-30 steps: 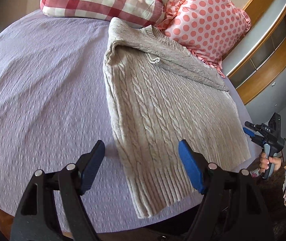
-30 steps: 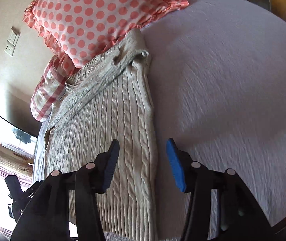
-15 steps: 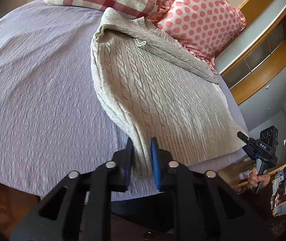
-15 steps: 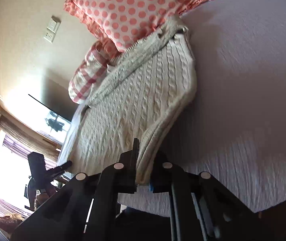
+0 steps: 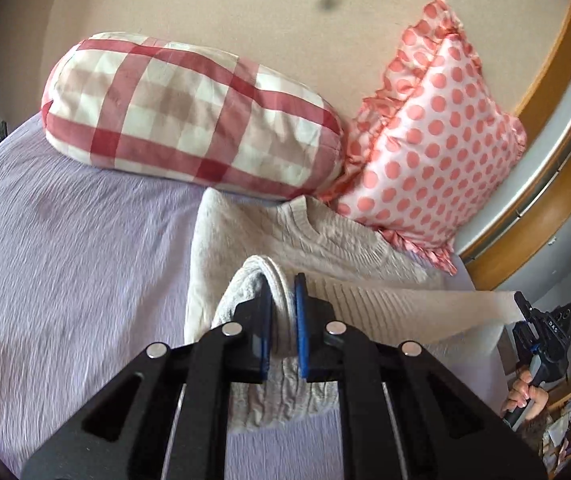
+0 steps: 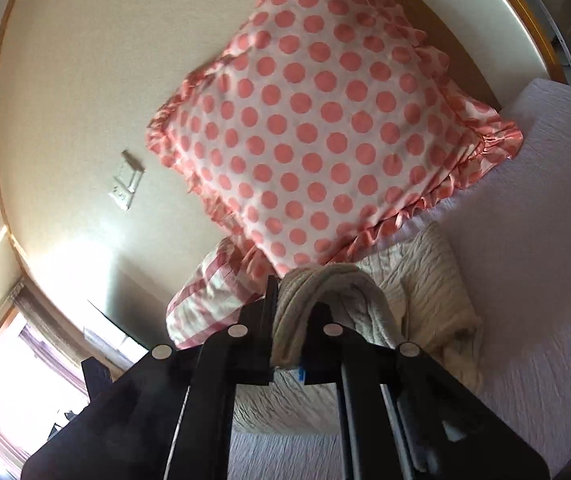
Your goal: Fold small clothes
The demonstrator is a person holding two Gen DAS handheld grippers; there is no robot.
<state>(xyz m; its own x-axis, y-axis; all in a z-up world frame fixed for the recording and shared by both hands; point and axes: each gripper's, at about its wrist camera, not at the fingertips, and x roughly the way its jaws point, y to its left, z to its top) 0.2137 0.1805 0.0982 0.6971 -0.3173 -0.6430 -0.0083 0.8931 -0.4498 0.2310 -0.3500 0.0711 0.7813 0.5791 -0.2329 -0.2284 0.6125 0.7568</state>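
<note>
A beige cable-knit sweater (image 5: 337, 240) lies on the lilac bed cover, its collar near the pillows. My left gripper (image 5: 283, 312) is shut on the sweater's ribbed hem corner and holds it lifted above the body of the sweater. The hem stretches as a taut band (image 5: 425, 304) toward the right gripper (image 5: 525, 316), seen at the right edge. In the right wrist view my right gripper (image 6: 291, 320) is shut on the other hem corner of the sweater (image 6: 433, 280), which bunches over the fingers.
A red-and-white checked pillow (image 5: 189, 120) and a pink polka-dot pillow (image 5: 433, 152) lean on the wall behind the sweater. The lilac bed cover (image 5: 65, 248) spreads to the left. A wooden shelf (image 5: 557, 184) stands at the right.
Both grippers closed on the sweater's hem corners, then lifted the hem and carried it forward toward the collar and pillows. The sweater's lower half now hangs raised over its upper half.
</note>
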